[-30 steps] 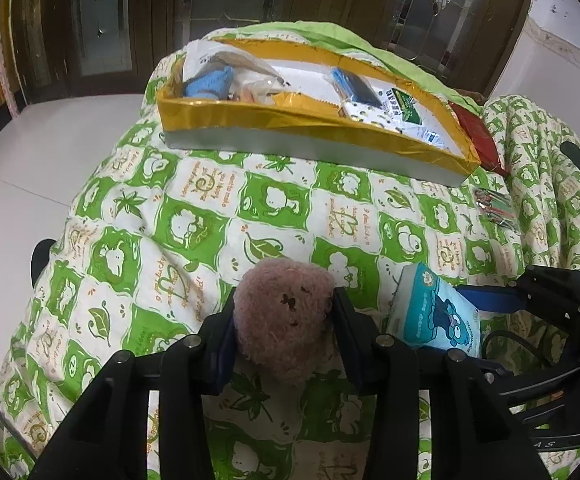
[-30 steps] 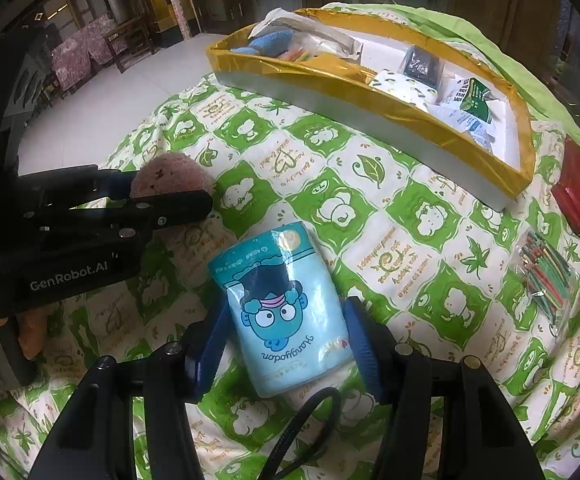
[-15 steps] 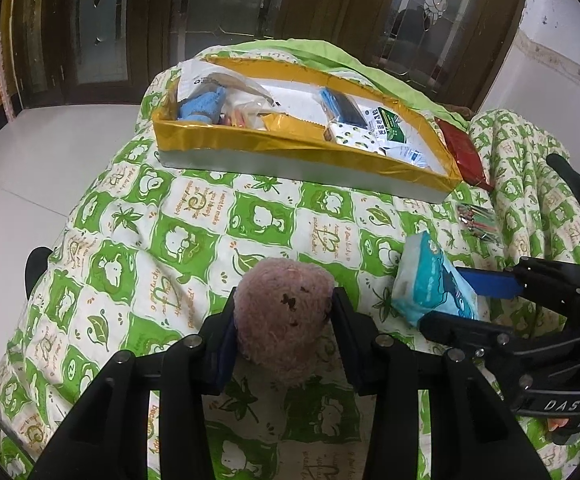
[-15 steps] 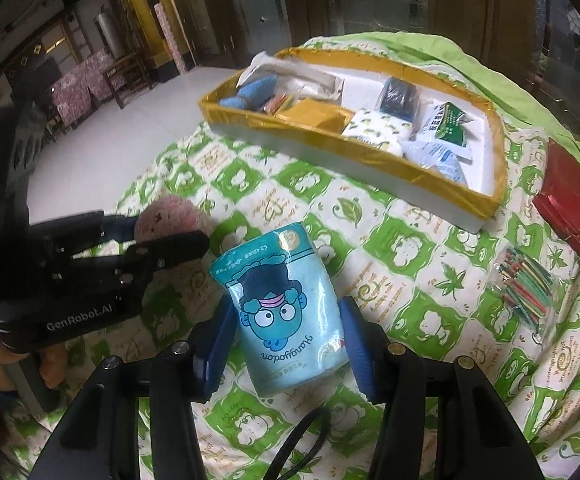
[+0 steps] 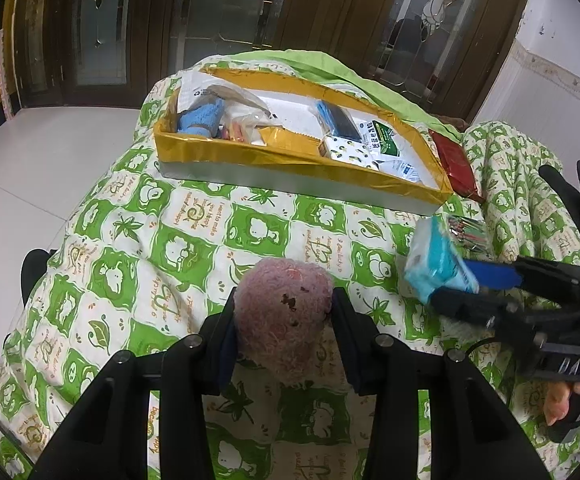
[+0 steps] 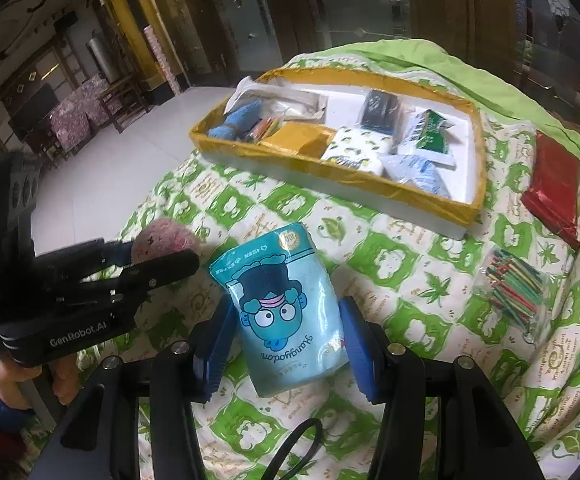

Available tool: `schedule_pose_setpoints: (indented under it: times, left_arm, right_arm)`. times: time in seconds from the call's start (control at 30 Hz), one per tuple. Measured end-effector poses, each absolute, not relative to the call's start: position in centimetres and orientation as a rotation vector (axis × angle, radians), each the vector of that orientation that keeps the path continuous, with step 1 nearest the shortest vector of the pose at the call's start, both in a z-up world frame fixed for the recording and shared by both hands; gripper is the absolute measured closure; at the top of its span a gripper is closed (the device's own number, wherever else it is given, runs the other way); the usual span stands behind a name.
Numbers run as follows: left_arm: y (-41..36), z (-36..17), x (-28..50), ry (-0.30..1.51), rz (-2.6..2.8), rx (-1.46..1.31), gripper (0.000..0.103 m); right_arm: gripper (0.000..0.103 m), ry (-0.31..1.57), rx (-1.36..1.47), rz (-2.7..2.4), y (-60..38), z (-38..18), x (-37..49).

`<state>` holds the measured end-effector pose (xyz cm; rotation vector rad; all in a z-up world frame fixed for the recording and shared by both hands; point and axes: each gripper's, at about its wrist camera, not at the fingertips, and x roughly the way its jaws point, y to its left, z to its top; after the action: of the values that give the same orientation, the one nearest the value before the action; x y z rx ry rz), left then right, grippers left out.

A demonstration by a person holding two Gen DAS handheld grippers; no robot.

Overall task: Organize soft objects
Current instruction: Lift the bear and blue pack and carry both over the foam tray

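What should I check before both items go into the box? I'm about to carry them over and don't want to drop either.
1. Left gripper shut on the pink plush ball: ok, fingers press both sides.
2. Right gripper shut on the blue tissue pack: ok, pads touch both edges.
3. Gold-edged box in view ahead: ok.
4. Free space in the box: ok, bare white floor shows near the back, though most of it is filled.
5. Grippers apart from each other: ok, but close side by side.
6. Stick bundle and red packet outside the path: cannot tell.
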<state>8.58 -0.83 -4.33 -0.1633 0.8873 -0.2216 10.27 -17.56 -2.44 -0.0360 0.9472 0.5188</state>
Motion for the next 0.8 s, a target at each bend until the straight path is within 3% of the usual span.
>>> schedule_pose_setpoints:
  times: [0.23,0.8]
  left_arm:
    - [-0.9,-4.3,8.5,0.886,-0.225,-0.164,0.061]
    - [-0.6,-1.5,11.1,0.846,-0.229,-0.151,0.061]
  right_arm:
    - [0.047,0.973,0.126,0.435,-21.6,-2.1,12.2]
    - [0.047,0.953,0.222,0.317,-25.4,0.2,16.3]
